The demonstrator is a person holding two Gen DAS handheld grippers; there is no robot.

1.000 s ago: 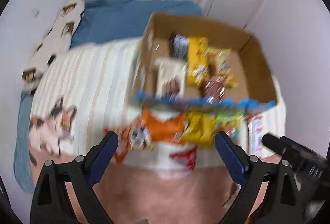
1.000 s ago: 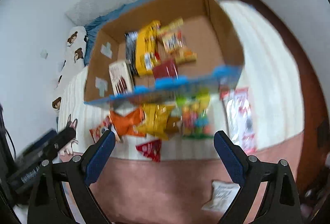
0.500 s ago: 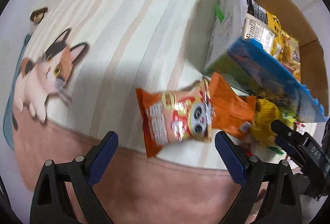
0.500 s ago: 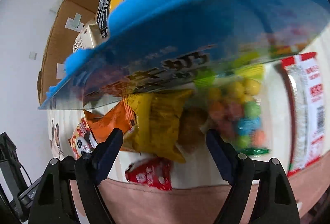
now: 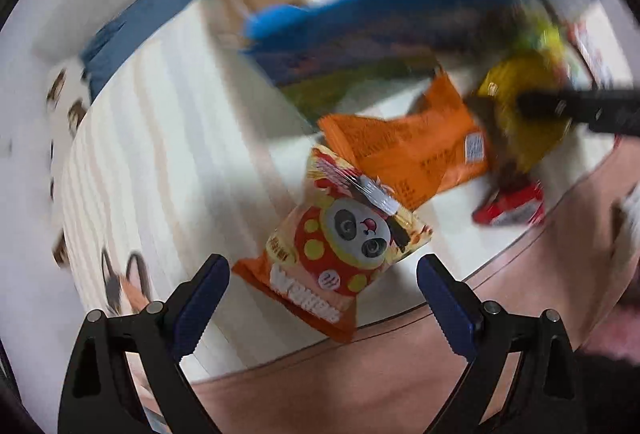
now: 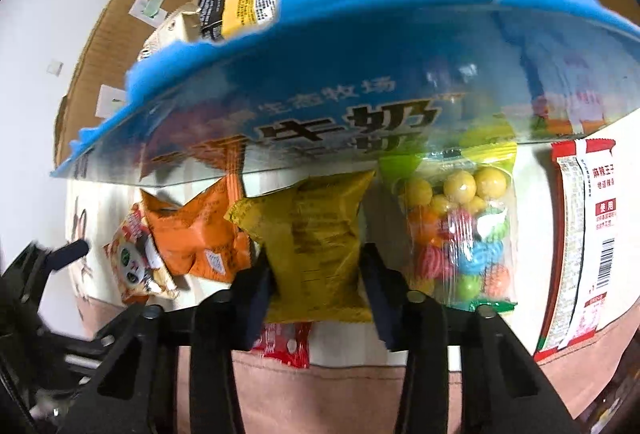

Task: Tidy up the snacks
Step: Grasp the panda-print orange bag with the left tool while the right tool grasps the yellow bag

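Striped bedspread [image 5: 168, 138] (pink edging) bears scattered snack packets [image 6: 316, 246].

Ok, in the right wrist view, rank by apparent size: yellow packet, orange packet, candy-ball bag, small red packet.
1. Yellow packet and candy-ball bag: look alike
2. Orange packet
3. Small red packet, partly hidden by the gripper

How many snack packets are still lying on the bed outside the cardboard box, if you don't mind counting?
6: panda packet, orange packet, yellow packet between the right gripper's pads, candy-ball bag, small red packet, red-and-white packet. The box flap may hide more.
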